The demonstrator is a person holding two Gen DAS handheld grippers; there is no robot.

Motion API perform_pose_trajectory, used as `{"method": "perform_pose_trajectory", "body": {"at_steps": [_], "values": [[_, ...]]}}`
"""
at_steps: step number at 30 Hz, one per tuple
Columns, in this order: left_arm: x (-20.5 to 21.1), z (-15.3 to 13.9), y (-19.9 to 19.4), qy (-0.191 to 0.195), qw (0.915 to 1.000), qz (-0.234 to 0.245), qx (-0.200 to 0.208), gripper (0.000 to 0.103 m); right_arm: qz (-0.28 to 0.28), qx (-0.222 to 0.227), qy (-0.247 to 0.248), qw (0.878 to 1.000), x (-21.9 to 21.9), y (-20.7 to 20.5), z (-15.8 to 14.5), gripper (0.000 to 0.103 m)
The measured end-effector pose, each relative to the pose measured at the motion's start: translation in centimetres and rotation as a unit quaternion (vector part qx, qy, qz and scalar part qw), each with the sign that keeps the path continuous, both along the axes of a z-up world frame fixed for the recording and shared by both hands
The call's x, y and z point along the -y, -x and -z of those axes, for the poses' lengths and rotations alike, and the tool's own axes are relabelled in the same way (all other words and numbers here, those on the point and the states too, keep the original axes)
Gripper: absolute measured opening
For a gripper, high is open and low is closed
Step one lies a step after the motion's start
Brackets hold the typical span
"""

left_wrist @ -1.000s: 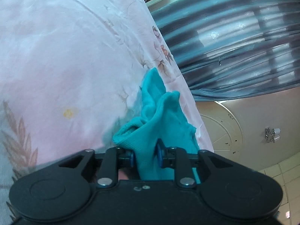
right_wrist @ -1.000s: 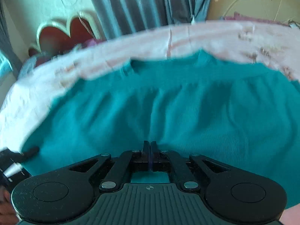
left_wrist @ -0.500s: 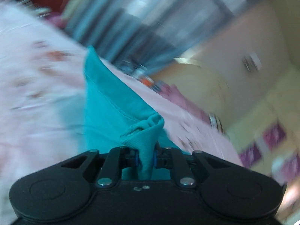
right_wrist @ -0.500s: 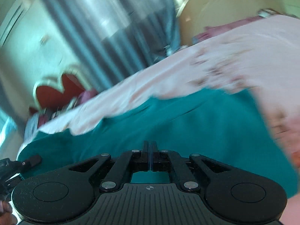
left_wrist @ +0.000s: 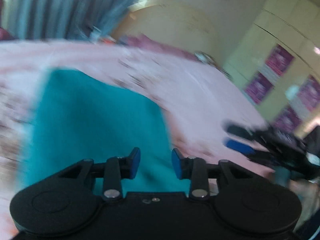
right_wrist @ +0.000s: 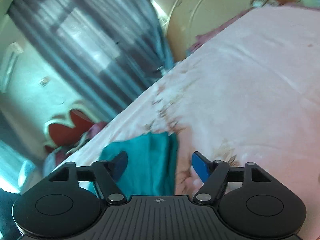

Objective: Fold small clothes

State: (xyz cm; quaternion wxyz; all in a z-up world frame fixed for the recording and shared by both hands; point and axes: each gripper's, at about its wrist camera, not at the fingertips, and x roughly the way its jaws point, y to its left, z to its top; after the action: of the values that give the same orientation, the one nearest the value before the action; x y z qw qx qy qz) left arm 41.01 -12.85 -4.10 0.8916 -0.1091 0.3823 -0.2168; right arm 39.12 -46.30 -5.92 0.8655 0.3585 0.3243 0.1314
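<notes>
Lying flat on pink bedsheet (right_wrist: 250, 80), teal garment (left_wrist: 96, 120) looking light, limp, non-slippery knit; left gripper (left_wrist: 155, 163) and right gripper (right_wrist: 159, 165) both spread, gripping nothing; pinching hem corners likely best.

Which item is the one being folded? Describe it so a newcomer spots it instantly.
Find the wide pale pink floral bedsheet that covers the bed. Lying on it, just ahead of the open left gripper and right gripper, is a teal knit garment. It is the only solid teal thing on the pink sheet.
</notes>
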Motion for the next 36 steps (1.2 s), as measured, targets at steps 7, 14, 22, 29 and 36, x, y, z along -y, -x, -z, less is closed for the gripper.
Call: {"method": "perform_pose_trajectory", "body": {"at_steps": [7, 14, 22, 29, 36], "values": [[-5.8, 2.3, -2.2, -0.075, 0.9961, -0.044, -0.020, 0.023, -0.101, -0.077, 0.018, 0.992, -4.5, -1.1, 2.9, 0.045], [-6.3, 5.5, -2.4, -0.058, 0.9960, -0.058, -0.035, 0.022, -0.127, -0.103, 0.037, 0.986, -6.4, -2.6, 4.8, 0.045], [-6.4, 3.6, -2.4, -0.027, 0.9992, -0.024, -0.017, 0.019, -0.140, -0.048, 0.141, 0.979, -7.6, -2.0, 1.8, 0.010], [-3.2, 4.7, -3.8, -0.093, 0.9950, 0.015, -0.032, 0.018, -0.143, -0.088, 0.143, 0.975, -6.6, -2.7, 4.7, 0.018], [-4.1, 2.9, -6.4, -0.104, 0.9937, 0.040, 0.005, 0.020, -0.043, -0.027, 0.109, 0.993, -2.6, -5.3, 2.7, 0.025]]}}
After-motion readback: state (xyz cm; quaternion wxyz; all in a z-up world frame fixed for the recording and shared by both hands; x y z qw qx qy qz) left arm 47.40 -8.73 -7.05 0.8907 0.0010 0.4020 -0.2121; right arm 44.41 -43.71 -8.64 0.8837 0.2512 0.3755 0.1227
